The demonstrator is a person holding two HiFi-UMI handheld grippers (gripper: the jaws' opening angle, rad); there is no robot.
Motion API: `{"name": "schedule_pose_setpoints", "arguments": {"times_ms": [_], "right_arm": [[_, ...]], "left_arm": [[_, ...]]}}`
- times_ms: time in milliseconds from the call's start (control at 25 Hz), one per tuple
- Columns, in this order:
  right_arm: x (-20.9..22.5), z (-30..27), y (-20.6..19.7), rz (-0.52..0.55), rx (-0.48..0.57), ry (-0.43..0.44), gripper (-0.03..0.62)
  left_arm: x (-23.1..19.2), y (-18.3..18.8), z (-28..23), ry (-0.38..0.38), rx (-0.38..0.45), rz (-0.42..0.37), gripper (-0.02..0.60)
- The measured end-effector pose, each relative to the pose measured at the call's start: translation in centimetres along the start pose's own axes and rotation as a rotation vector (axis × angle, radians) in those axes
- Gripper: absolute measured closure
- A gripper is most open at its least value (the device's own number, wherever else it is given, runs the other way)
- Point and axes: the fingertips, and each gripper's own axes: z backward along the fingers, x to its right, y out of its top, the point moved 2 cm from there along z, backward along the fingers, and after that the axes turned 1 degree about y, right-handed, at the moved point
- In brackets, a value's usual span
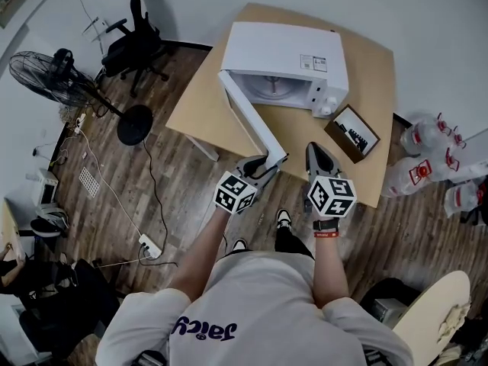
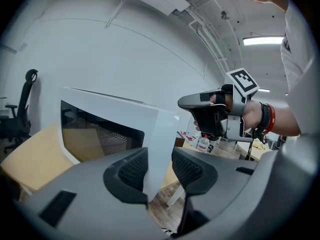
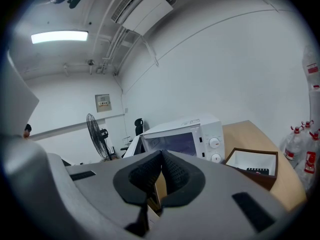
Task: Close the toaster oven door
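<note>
A white toaster oven (image 1: pixel 286 56) stands on the wooden table (image 1: pixel 374 75), and its door (image 1: pixel 248 117) is swung wide open toward me. My left gripper (image 1: pixel 263 164) is at the door's free end. In the left gripper view the door's edge (image 2: pixel 155 134) lies between the jaws of that gripper (image 2: pixel 159 166); the left pad (image 2: pixel 130 171) lies against the door, and a gap shows at the right pad. My right gripper (image 1: pixel 319 155) hovers over the table just right of the door, shut and empty (image 3: pixel 161 159), facing the oven (image 3: pixel 185 134).
A brown open box (image 1: pixel 352 133) sits on the table right of the oven. Water bottles (image 1: pixel 423 170) stand on the floor at the right. At the left are a fan (image 1: pixel 49 75), an office chair (image 1: pixel 133 44) and a power strip (image 1: pixel 149 246) with cables.
</note>
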Motion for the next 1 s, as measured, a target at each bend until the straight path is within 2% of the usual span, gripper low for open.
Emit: {"name": "schedule_pose_setpoints", "arguments": {"times_ms": [1000], "right_arm": [[3.6, -0.2, 2.1, -0.029, 0.036, -0.025, 0.579]], "left_arm": [[0.3, 1.7, -5.1, 0.003, -0.012, 0.014, 0.428]]}}
